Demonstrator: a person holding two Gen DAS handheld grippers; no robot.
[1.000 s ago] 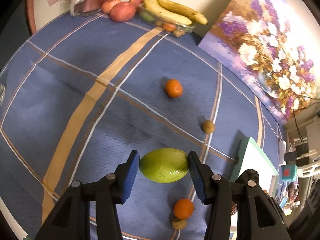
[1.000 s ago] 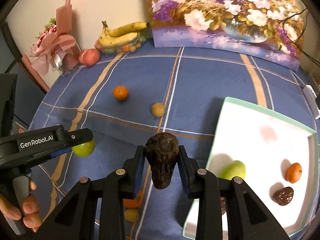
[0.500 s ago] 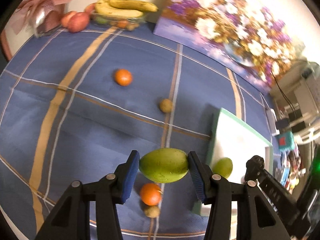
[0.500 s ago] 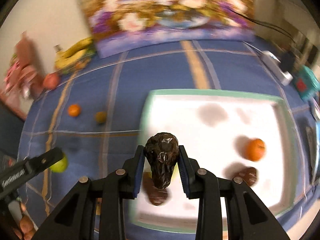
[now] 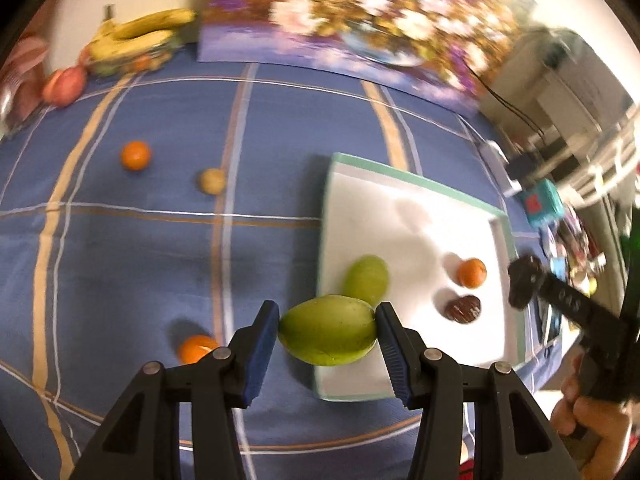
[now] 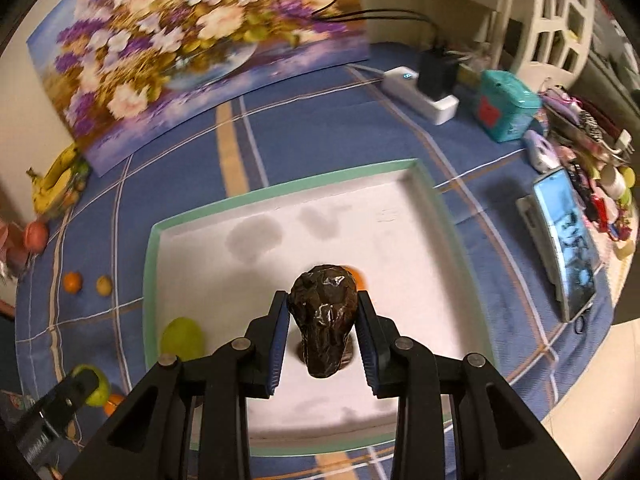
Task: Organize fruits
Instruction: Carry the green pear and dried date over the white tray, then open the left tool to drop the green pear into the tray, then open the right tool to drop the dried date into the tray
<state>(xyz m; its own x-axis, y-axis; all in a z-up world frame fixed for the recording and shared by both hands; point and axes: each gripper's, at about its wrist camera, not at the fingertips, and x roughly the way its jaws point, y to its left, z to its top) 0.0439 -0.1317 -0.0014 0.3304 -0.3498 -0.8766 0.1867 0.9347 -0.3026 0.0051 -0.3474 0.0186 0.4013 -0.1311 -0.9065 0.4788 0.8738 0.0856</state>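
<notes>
My left gripper (image 5: 327, 334) is shut on a green mango (image 5: 328, 330), held above the near left edge of the white tray (image 5: 404, 216) with a green rim. In that tray lie a second green mango (image 5: 367, 278), an orange (image 5: 472, 273) and a dark brown fruit (image 5: 463, 308). My right gripper (image 6: 323, 334) is shut on a wrinkled dark brown fruit (image 6: 324, 316) over the middle of the tray (image 6: 280, 216). An orange (image 6: 358, 278) peeks out behind it, and a green mango (image 6: 182, 338) lies at the tray's left edge.
Loose on the blue striped cloth are two oranges (image 5: 136, 155) (image 5: 196, 349) and a small tan fruit (image 5: 212, 181). Bananas (image 5: 140, 36) and apples (image 5: 64, 86) sit at the back left by a flower painting (image 5: 352, 20). A power strip (image 6: 420, 94), teal box (image 6: 506, 110) and phone (image 6: 568, 240) lie right of the tray.
Both grippers have swung to the right with their fruits, from over the cloth to over the tray. Neither grip has changed.
</notes>
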